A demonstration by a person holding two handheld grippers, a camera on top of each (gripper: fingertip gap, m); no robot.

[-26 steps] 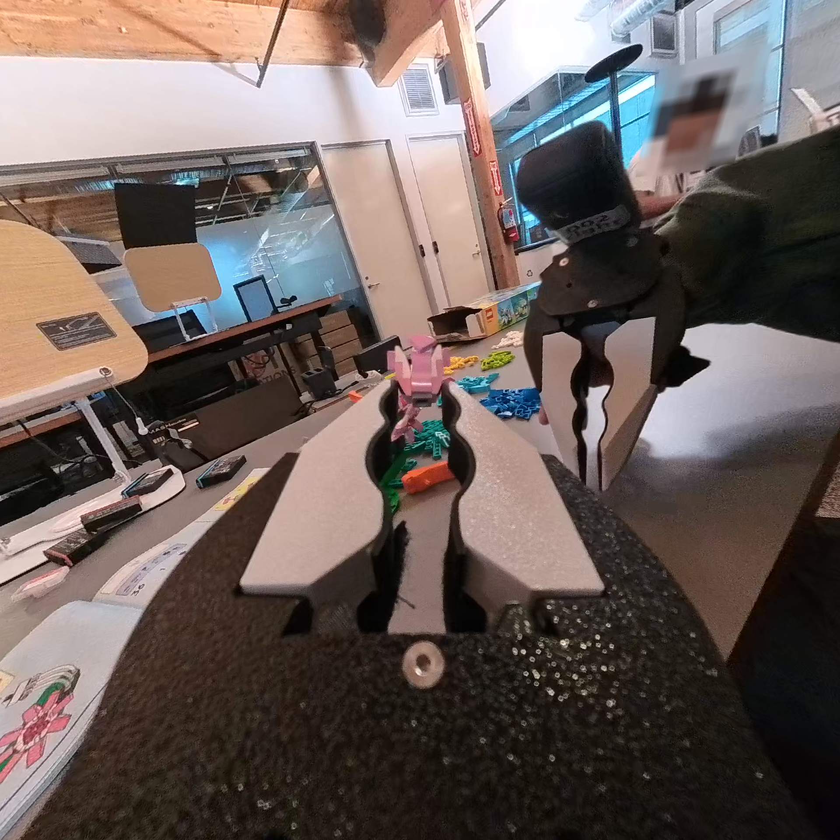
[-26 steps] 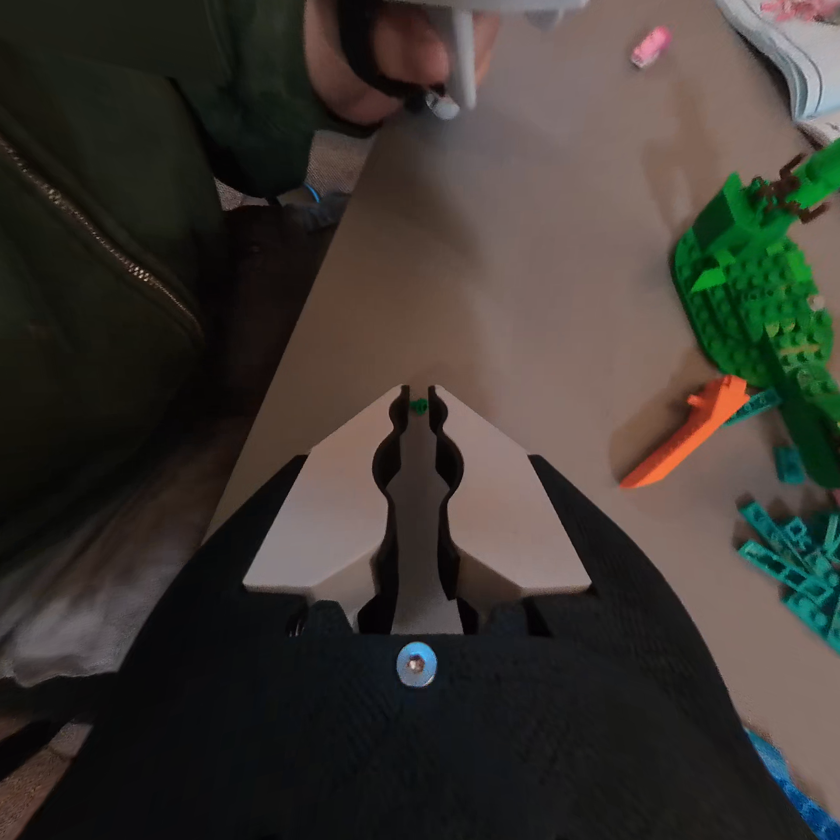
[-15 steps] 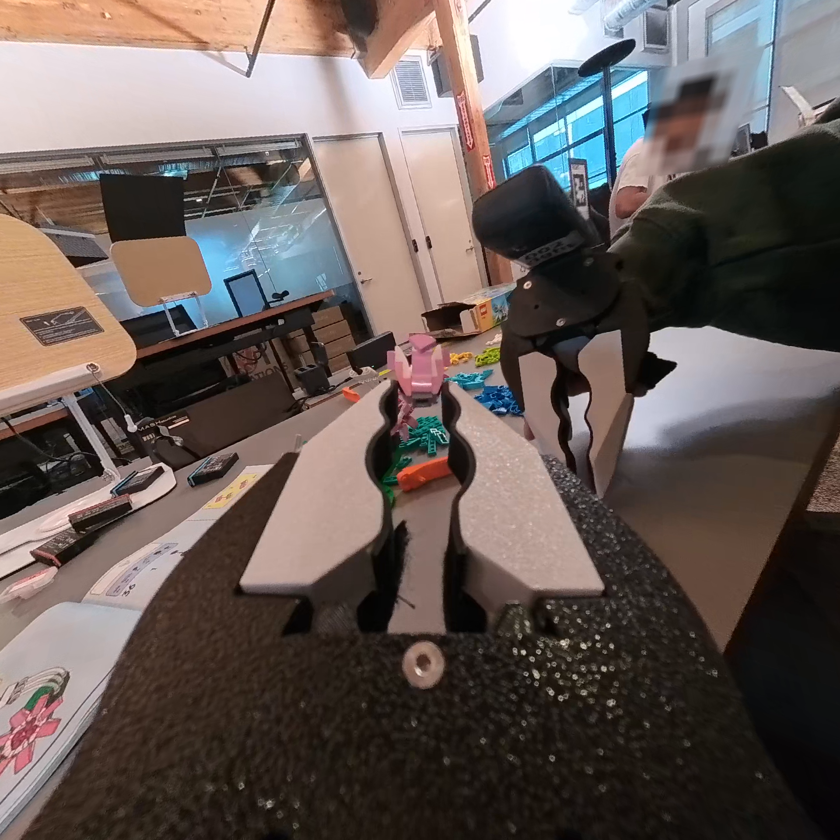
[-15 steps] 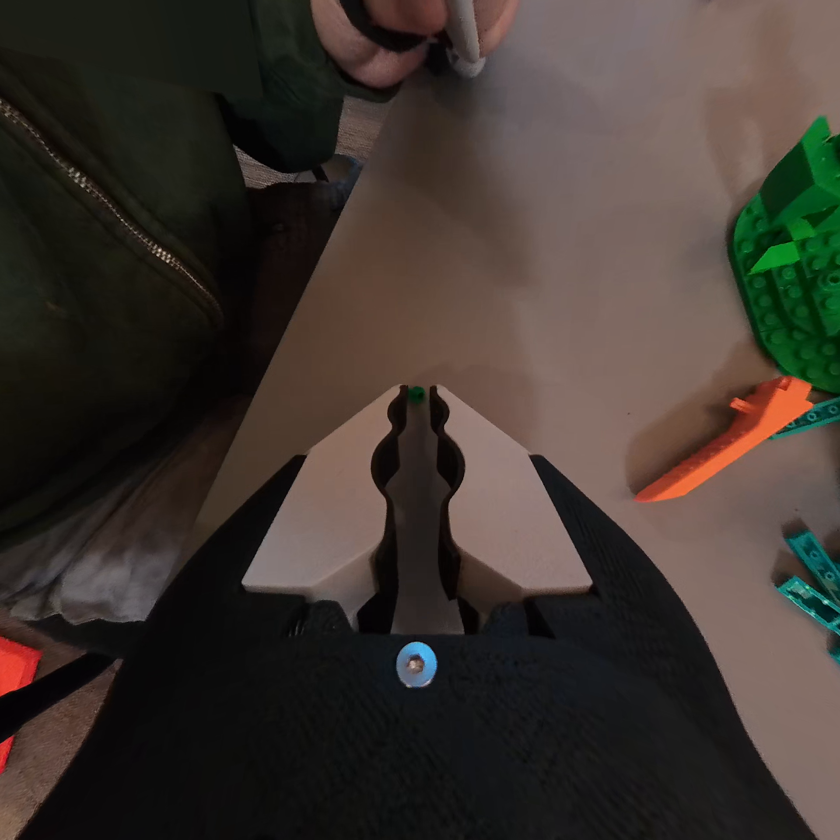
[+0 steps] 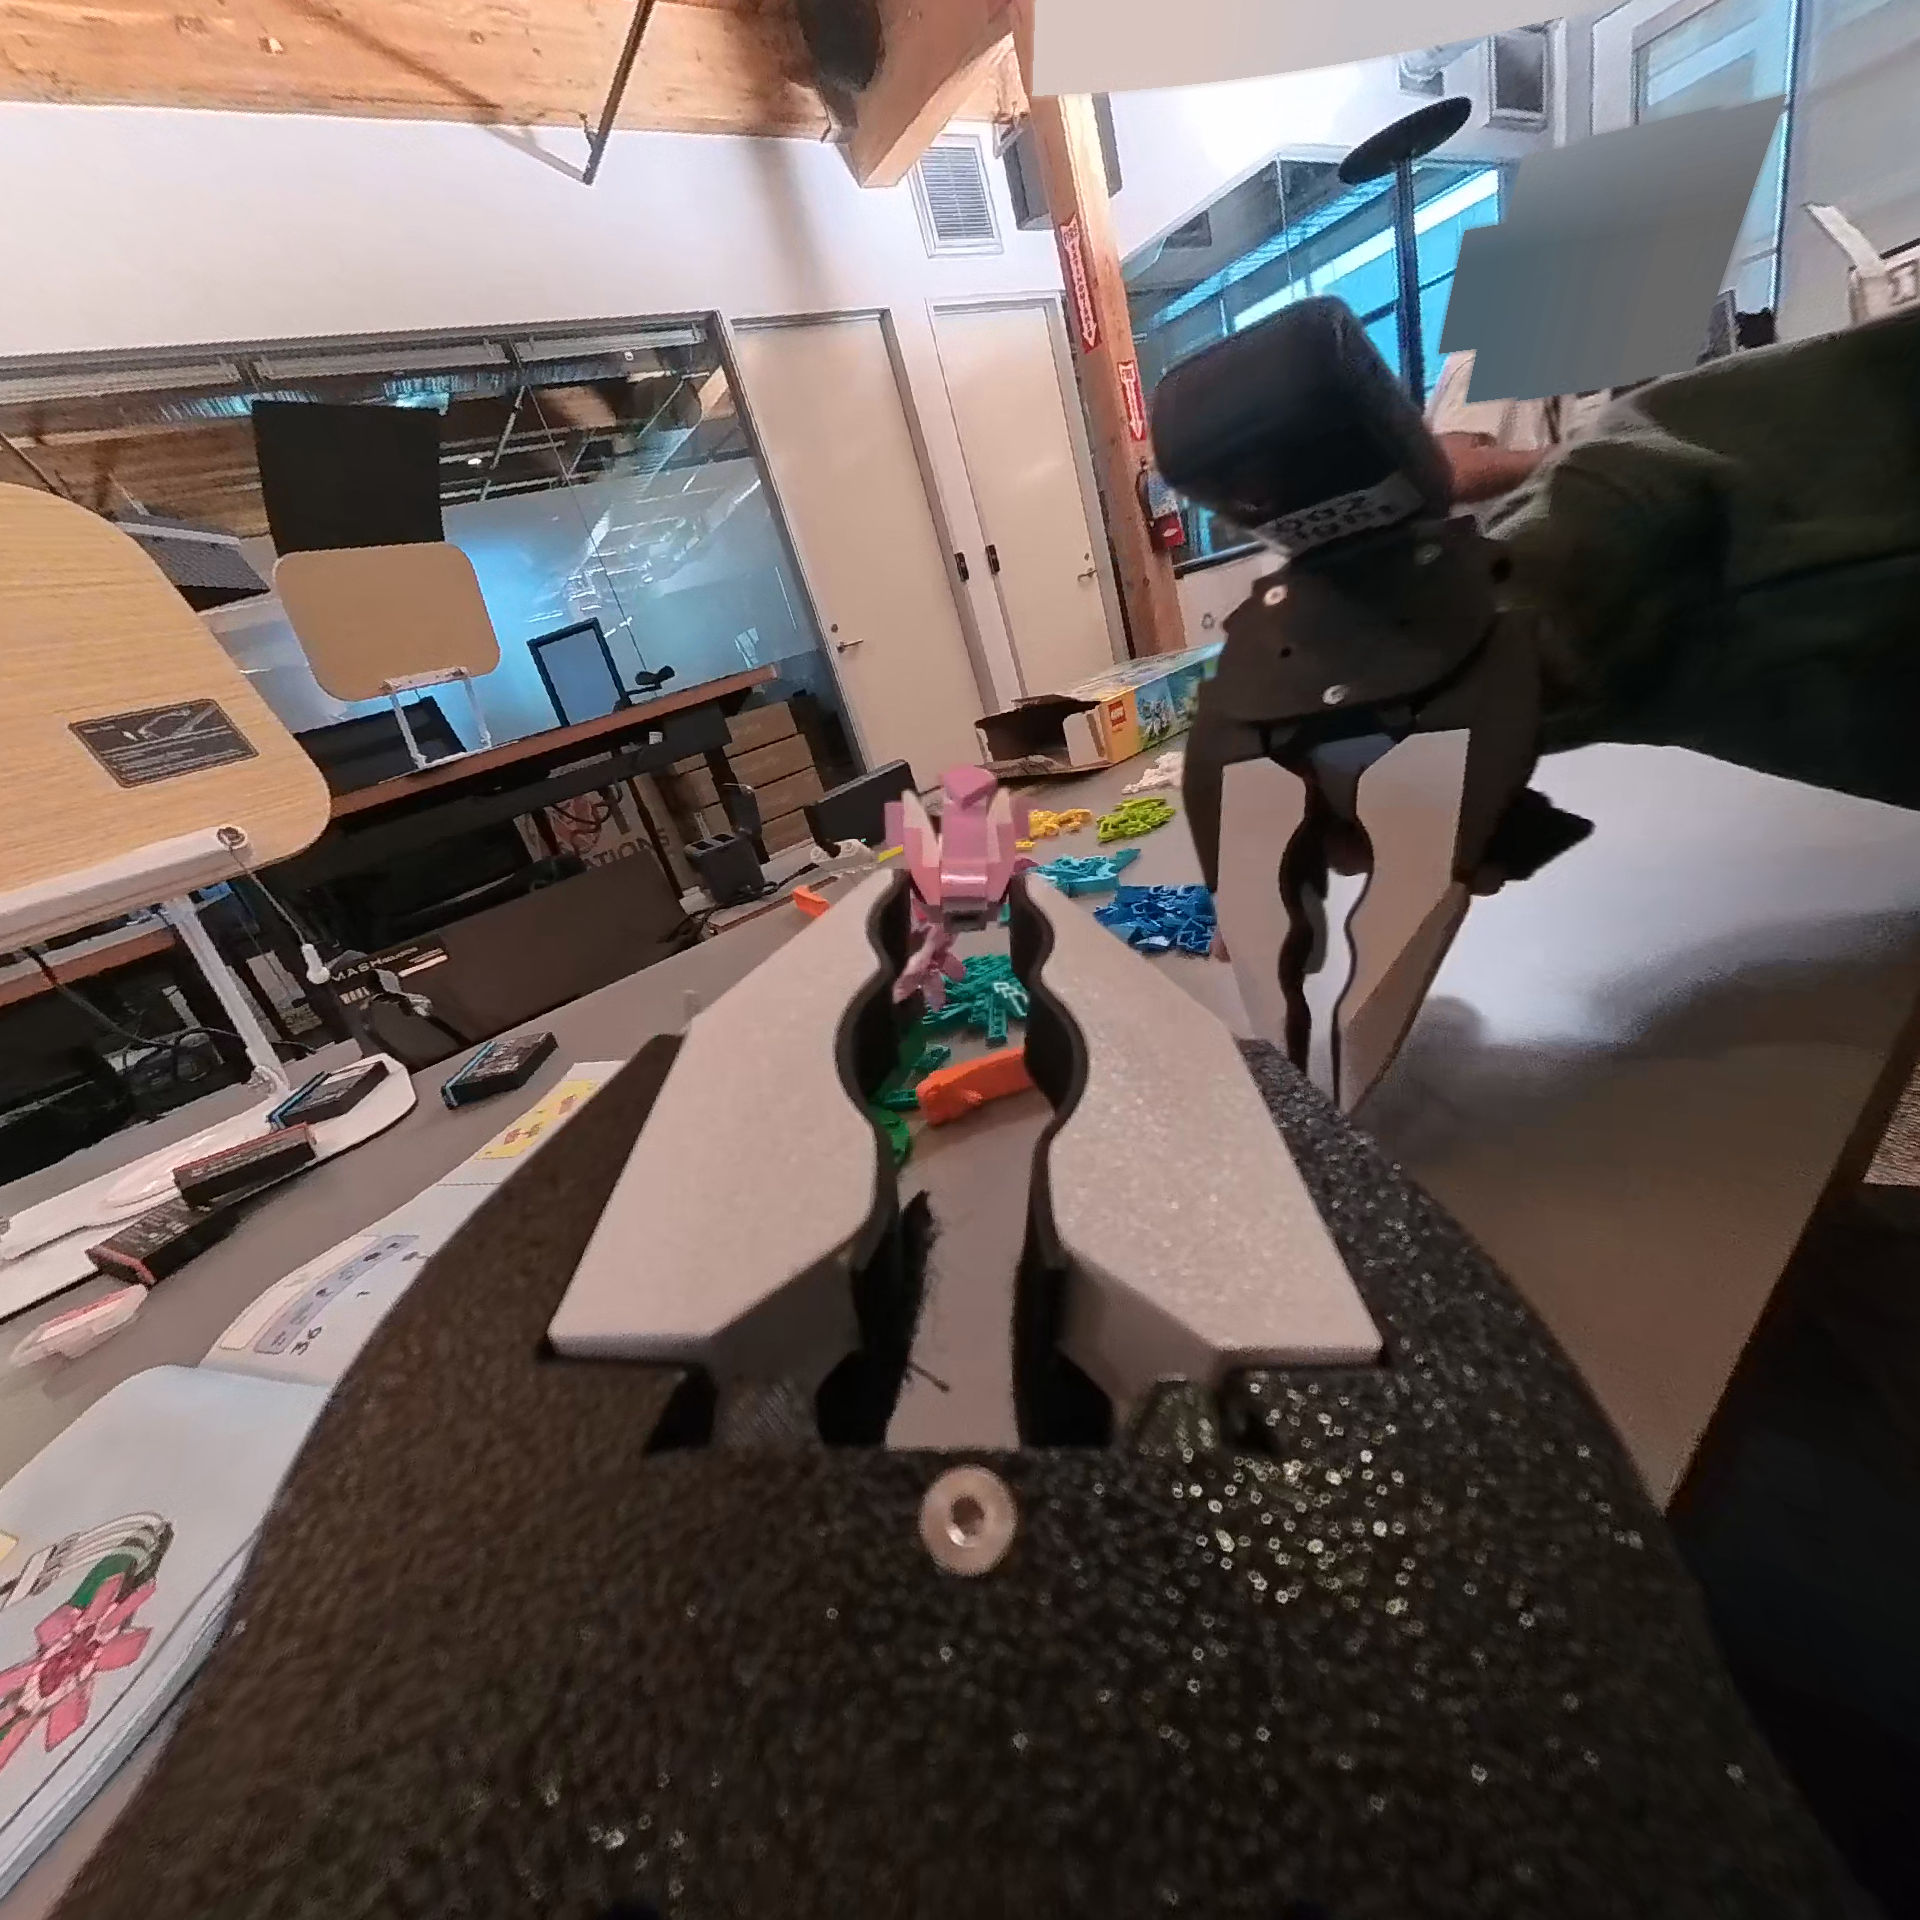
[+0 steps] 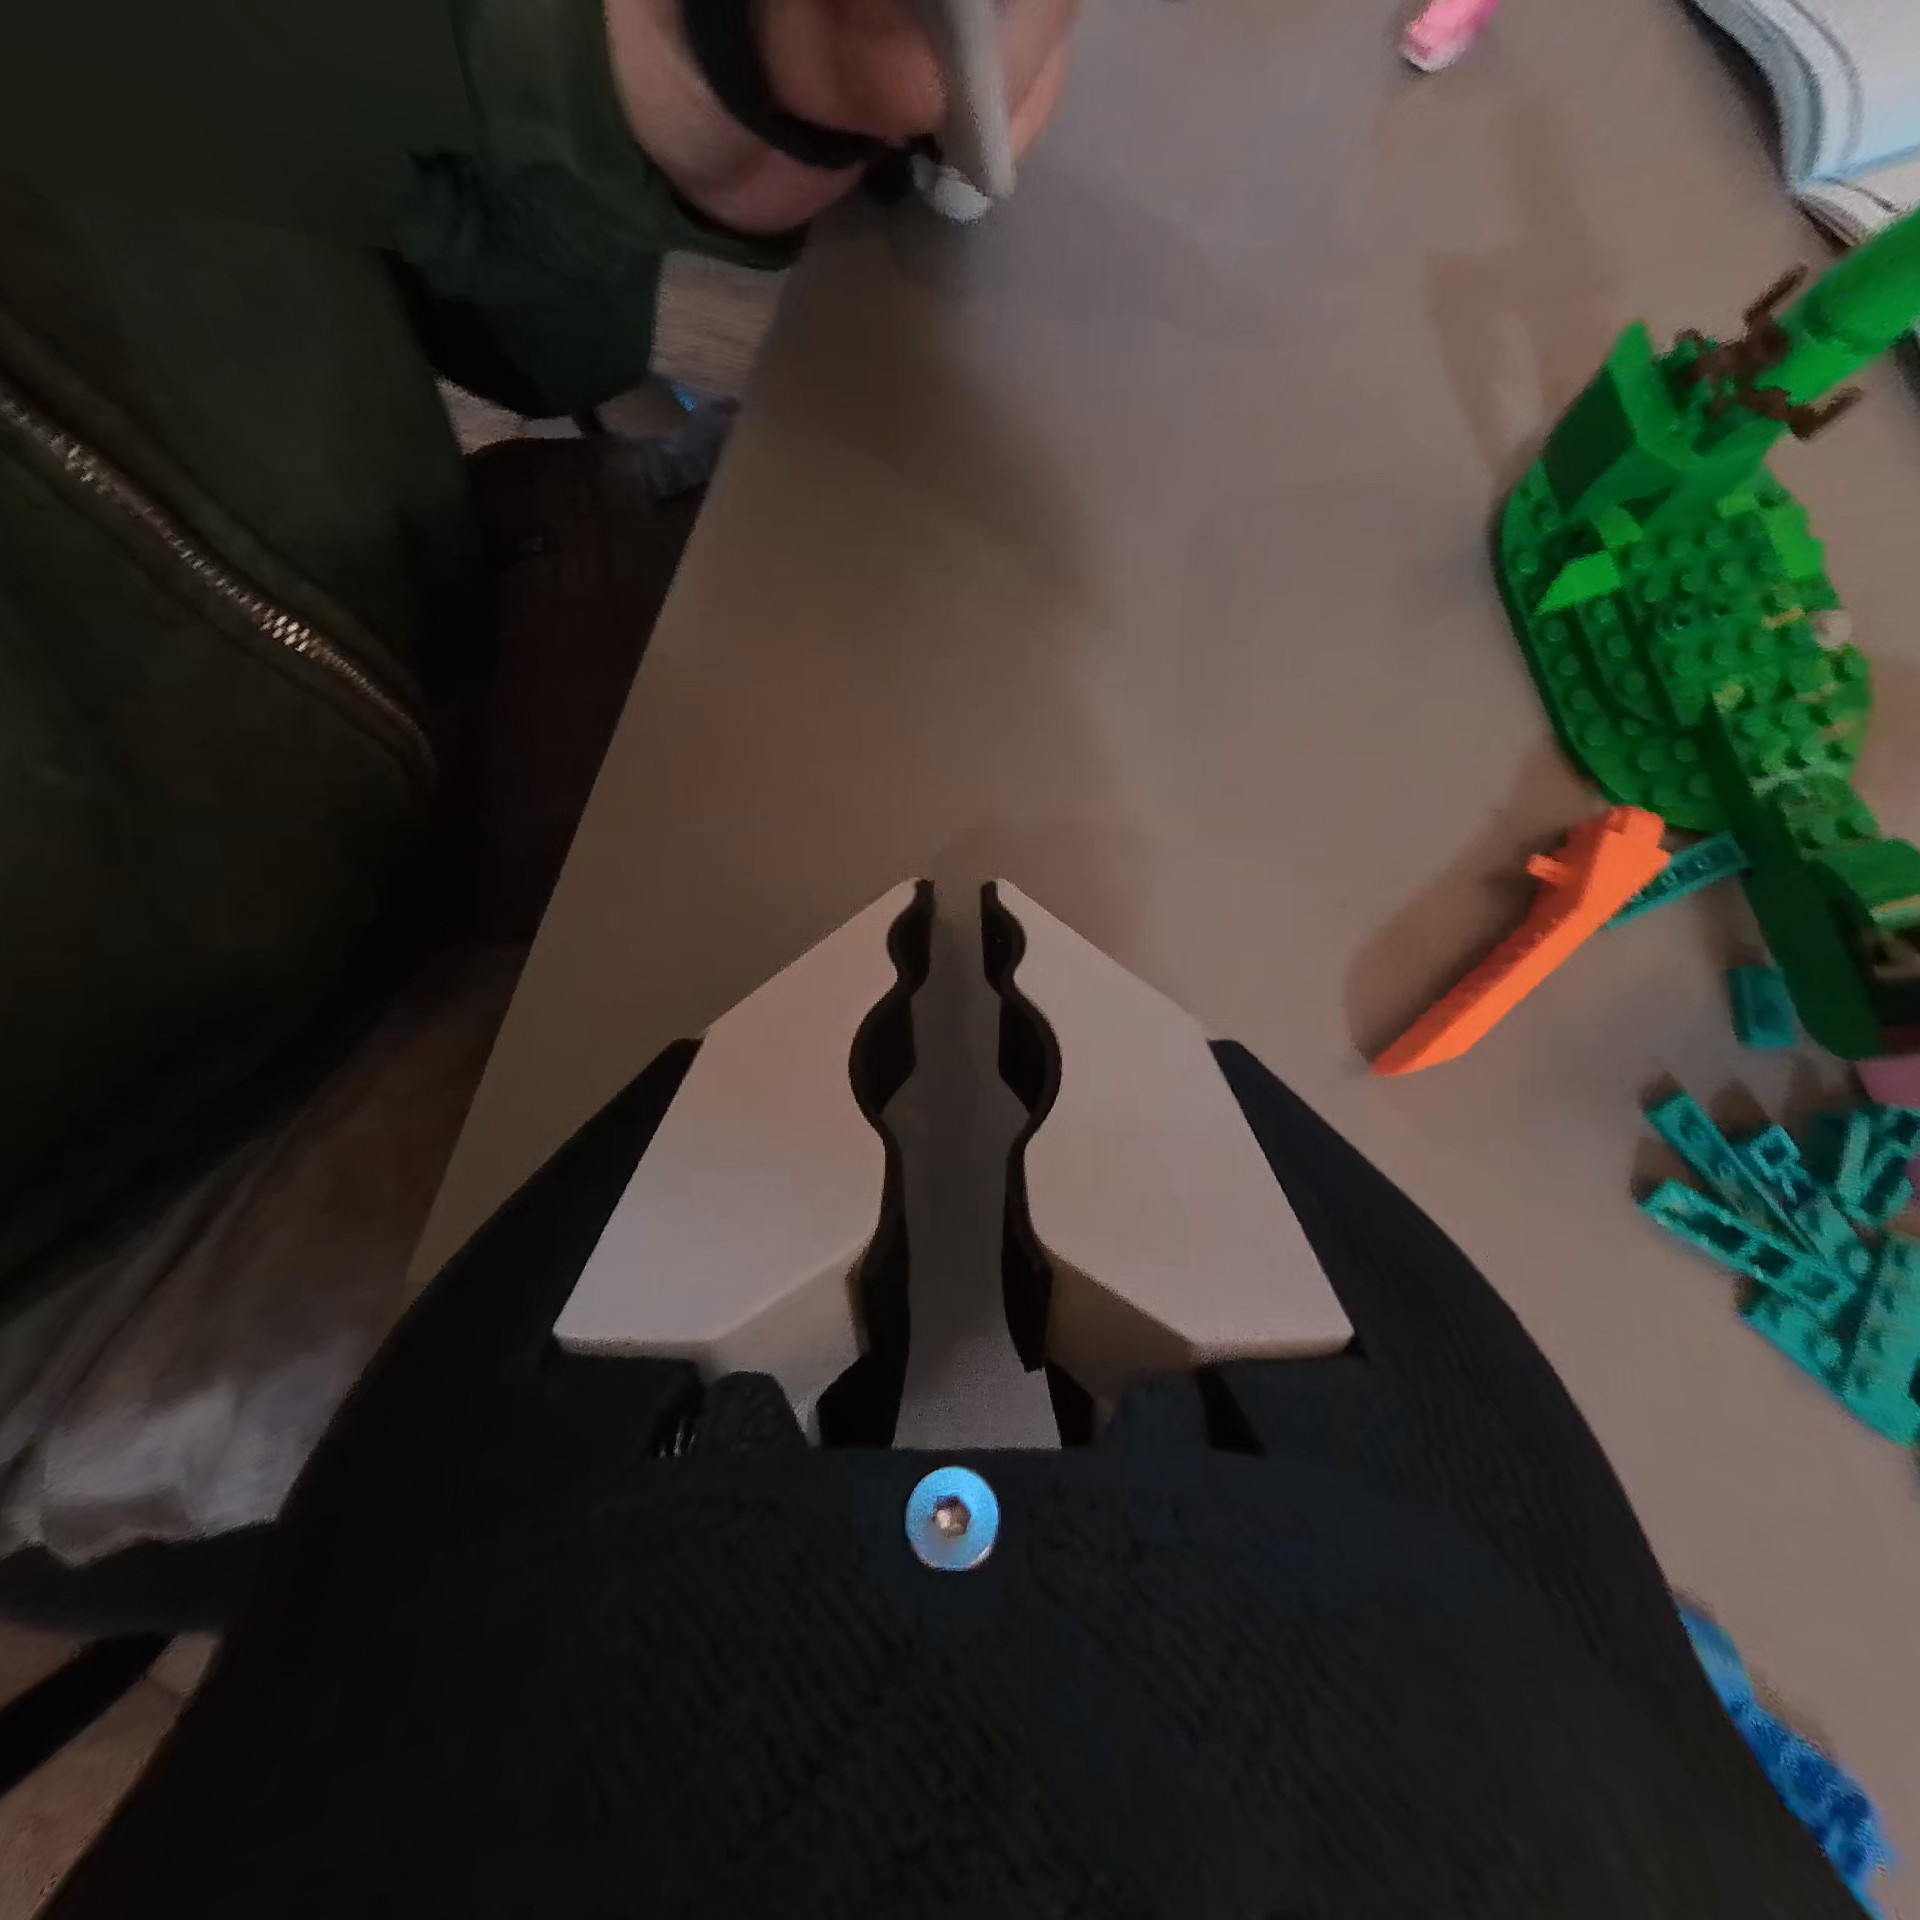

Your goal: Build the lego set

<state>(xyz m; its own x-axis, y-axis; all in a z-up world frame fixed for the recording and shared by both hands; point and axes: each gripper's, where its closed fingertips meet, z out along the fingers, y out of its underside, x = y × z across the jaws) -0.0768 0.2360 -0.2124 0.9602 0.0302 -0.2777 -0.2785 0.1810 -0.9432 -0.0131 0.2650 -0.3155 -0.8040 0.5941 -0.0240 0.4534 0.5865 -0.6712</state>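
Observation:
My left gripper (image 5: 957, 885) is shut on a small pink lego flower build (image 5: 961, 836) and holds it up above the grey table (image 5: 1621, 1091). My right gripper (image 6: 955, 891) hangs over a bare part of the table near its front edge, jaws nearly closed with a narrow slit. Nothing shows between its tips. It also shows in the left wrist view (image 5: 1317, 1070), pointing down at the table to the right of the flower. A green lego plant build (image 6: 1662, 623) and an orange brick separator (image 6: 1507, 945) lie to its right.
Teal pieces (image 6: 1787, 1195) and blue pieces (image 5: 1153, 914) lie in heaps, with yellow and lime heaps and a lego box (image 5: 1132, 707) behind. An instruction booklet (image 5: 83, 1558) lies at the left. The table edge (image 6: 644, 831) runs beside a person's dark green jacket.
The tiny green piece seen between my right gripper's tips no longer shows. The right gripper has shifted back towards the green build. The left gripper still holds the pink flower.

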